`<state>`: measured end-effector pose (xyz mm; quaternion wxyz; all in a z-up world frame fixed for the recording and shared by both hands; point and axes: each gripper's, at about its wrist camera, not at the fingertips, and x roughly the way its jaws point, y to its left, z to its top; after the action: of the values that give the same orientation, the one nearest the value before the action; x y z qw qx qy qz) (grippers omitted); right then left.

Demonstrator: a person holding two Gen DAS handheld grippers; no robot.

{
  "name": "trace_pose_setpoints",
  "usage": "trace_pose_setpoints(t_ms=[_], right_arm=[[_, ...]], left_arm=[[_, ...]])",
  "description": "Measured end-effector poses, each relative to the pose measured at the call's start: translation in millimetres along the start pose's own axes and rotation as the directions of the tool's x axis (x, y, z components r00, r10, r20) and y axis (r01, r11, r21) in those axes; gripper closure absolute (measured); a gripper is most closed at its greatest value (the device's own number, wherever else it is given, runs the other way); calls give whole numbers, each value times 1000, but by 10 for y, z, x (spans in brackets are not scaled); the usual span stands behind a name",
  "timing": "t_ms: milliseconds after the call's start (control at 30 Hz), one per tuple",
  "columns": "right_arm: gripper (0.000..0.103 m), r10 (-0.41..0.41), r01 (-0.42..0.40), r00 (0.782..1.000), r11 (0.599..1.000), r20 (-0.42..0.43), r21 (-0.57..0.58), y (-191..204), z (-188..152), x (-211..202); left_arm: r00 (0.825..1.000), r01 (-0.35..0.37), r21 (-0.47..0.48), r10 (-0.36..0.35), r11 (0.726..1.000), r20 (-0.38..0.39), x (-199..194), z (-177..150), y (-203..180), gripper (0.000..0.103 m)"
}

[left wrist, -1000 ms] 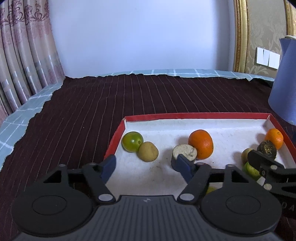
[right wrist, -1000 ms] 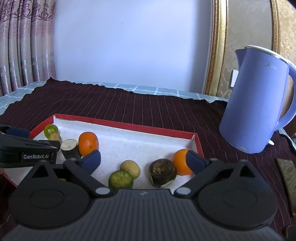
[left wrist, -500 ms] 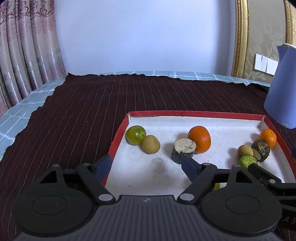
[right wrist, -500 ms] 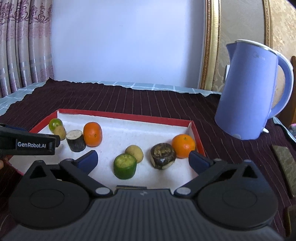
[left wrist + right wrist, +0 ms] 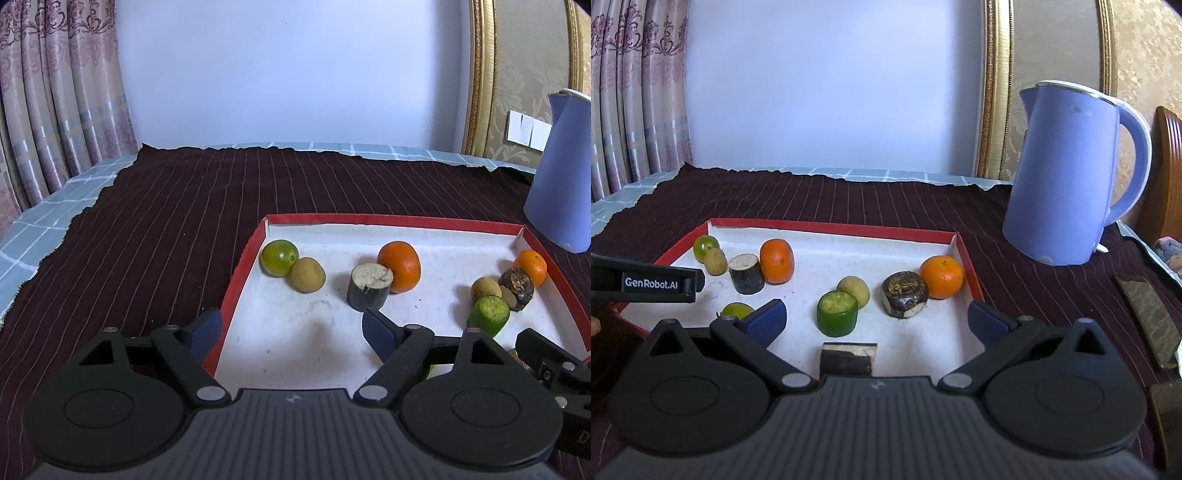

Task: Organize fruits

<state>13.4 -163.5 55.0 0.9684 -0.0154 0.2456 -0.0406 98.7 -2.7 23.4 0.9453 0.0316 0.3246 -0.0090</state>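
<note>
Blue-padded and spread wide, the left gripper (image 5: 291, 328) tilts down over the tray's (image 5: 236, 280) lower-left rim, its jaws just widened with nothing between them. Equally spread, the right gripper (image 5: 875, 319) hangs empty above the fruits (image 5: 837, 313). Its body cuts off a dark chunk (image 5: 848, 359) at bottom centre.

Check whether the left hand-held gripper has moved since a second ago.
Yes. The left hand-held gripper has pulled back from the red tray: its fingers earlier reached the dark cut piece and now stop short. Its jaws have just been opening, empty.
</note>
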Motion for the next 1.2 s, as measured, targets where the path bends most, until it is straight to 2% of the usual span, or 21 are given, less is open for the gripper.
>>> trace_pose_setpoints(t_ms=[967,1200], right_arm=[[0,-2,2,999,1000,-32,-13,8,-301,-311],[0,1,-1,999,1000,-44,-17,9,-350,-344]], left_arm=[[1000,4,13,-4,1000,-10,-262,-312,53,20],[1000,3,9,-3,1000,8,-369,-376,89,18]])
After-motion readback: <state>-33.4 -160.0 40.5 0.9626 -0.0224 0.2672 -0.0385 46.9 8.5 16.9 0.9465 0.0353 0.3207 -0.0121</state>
